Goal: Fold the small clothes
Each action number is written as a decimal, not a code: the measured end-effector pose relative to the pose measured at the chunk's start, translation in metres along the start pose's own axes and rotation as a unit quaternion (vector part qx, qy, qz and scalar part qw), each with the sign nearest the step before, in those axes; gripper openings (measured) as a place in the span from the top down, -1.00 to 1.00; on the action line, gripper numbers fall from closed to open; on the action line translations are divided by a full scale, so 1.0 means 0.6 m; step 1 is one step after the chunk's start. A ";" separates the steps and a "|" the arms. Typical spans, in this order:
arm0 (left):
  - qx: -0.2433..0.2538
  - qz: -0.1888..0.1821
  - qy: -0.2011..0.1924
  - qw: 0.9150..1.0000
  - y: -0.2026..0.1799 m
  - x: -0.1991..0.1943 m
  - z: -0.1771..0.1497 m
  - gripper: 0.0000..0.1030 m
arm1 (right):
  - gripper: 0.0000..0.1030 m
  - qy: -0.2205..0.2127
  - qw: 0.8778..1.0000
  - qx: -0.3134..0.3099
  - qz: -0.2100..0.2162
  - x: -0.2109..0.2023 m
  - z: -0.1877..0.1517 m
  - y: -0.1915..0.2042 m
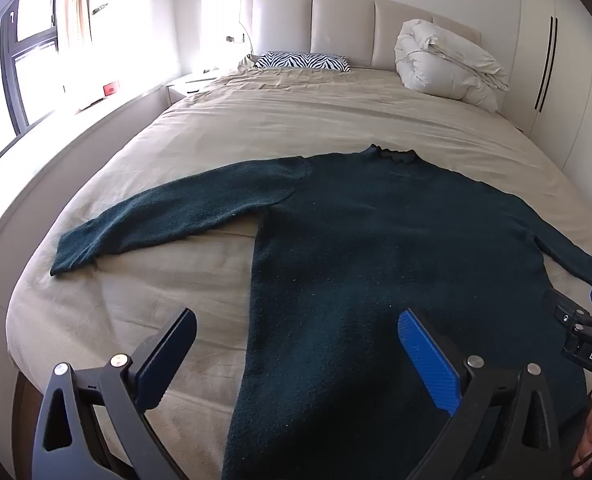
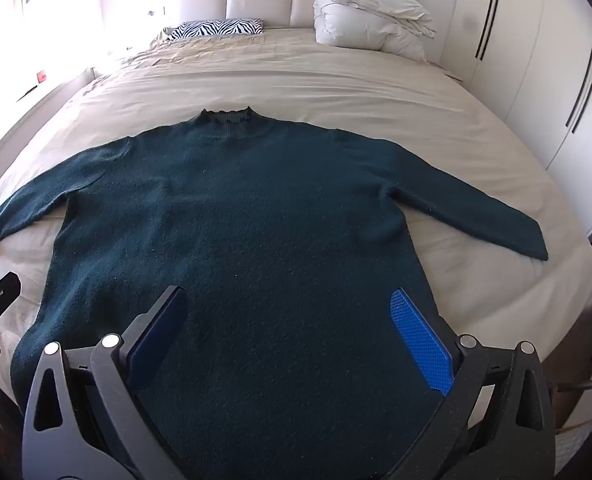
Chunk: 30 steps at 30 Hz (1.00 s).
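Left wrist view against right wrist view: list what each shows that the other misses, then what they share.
Only the left wrist view: the dark window frame and the whole left sleeve cuff. Only the right wrist view: the right sleeve's cuff and the sweater's collar head-on. Both: the dark green sweater flat on the beige bed, zebra pillow, rolled duvet, open grippers.

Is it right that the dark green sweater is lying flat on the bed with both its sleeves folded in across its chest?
Not quite. The dark green sweater does lie flat on the bed, but both sleeves are spread out to the sides, not folded across the chest. The right wrist view shows the whole sweater with each sleeve stretched outward.
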State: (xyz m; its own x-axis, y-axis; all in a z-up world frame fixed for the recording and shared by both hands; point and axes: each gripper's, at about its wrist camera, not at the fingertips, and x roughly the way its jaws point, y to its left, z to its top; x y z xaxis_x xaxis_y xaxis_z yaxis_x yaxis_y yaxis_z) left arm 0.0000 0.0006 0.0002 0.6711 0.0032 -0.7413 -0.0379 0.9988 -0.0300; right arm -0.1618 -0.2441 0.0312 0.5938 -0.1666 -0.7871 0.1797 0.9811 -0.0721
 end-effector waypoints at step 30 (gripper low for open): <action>0.003 0.007 0.001 1.000 0.000 0.005 -0.011 -1.00 | -1.00 0.012 1.000 -0.001 0.007 0.016 -0.011 0.017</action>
State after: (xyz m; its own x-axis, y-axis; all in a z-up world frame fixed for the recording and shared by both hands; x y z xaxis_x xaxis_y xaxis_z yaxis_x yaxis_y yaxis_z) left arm -0.0028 0.0003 -0.0060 0.6689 0.0172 -0.7432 -0.0428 0.9990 -0.0154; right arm -0.1595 -0.2347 0.0187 0.5772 -0.1513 -0.8024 0.1703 0.9834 -0.0629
